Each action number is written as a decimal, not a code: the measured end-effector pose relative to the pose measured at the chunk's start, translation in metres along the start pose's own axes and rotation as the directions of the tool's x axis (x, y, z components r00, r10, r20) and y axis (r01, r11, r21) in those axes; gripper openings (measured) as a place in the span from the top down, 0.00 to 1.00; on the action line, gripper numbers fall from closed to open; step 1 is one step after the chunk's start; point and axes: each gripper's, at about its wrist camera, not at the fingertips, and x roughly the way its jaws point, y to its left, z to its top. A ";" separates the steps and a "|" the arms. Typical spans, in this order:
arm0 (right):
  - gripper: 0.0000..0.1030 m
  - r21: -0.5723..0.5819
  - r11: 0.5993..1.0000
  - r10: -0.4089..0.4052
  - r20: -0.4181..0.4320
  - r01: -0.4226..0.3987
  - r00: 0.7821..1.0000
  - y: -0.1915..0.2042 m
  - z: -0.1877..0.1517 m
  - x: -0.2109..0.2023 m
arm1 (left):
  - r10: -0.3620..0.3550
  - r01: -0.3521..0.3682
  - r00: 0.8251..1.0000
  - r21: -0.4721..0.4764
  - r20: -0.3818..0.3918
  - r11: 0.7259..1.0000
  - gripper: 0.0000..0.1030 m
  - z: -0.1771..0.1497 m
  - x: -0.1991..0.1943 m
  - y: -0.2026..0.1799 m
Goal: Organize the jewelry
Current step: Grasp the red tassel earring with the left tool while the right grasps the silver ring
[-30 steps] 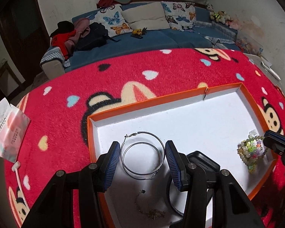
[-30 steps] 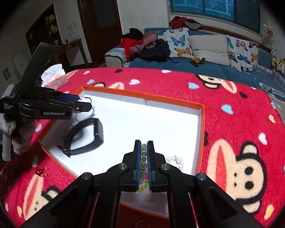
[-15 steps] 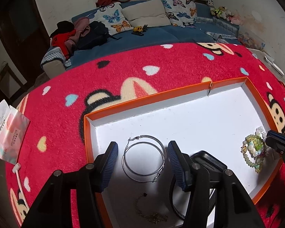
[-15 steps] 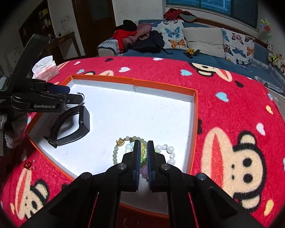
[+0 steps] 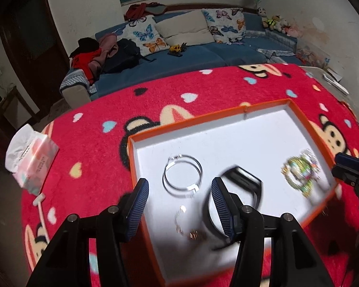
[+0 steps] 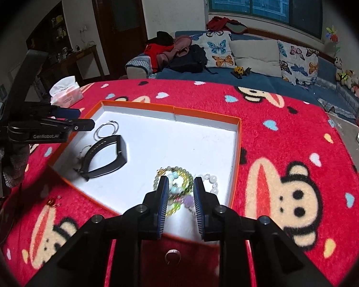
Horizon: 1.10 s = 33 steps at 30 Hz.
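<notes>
a: beads [image 6: 179, 184] are lying in a loose heap at the near right corner of the tray [image 6: 203, 116]: round, glossy, pale green and yellow, with a white strand trailing off to the right.

b: and the right gripper [image 6: 179, 201]?

a: its jaws are opening. the beads are showing between the ribbed blue pads, but the pads aren't pressing on them, so nothing is being held.

b: what is the tray looking like?

a: shallow and rectangular, card-like, with a smooth white floor and a thin orange rim. it's sitting on a fuzzy red cloth [image 6: 287, 143] printed with monkey faces and small hearts.

b: what is the left gripper [image 5: 178, 195] doing?

a: it's hanging over the tray's left end with its jaws standing well apart and nothing between the pads. beyond them two thin wire hoops [image 5: 182, 175] are lying flat, one overlapping the other.

b: anything else there?

a: a black band [image 6: 106, 156], matte and curved into a pointed loop, is lying beside the hoops. a fine chain [image 5: 187, 227] is lying nearer, though that view is blurring it.

b: is one view giving something the other isn't?

a: the right view is showing a small ring [image 6: 172, 255] on the cloth just outside the near rim, and the left gripper's black body in profile. the left view is showing a white cable end [image 5: 39, 199] beside the tissue pack [image 5: 32, 153].
</notes>
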 end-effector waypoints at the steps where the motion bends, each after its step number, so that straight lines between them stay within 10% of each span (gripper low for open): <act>1: 0.77 -0.005 1.000 0.003 0.002 -0.003 1.000 0.001 -0.002 -0.004 | -0.007 0.007 1.000 0.003 0.006 1.000 0.43 -0.005 -0.008 -0.002; 19: 0.77 -0.018 1.000 0.016 -0.053 -0.017 0.998 0.018 -0.056 -0.031 | -0.070 0.072 0.994 0.027 -0.083 0.997 0.43 -0.145 -0.059 -0.022; 33: 0.77 0.013 1.000 0.018 -0.091 -0.017 0.996 0.017 -0.075 -0.026 | -0.097 0.099 0.992 0.019 -0.078 0.995 0.48 -0.154 -0.047 -0.016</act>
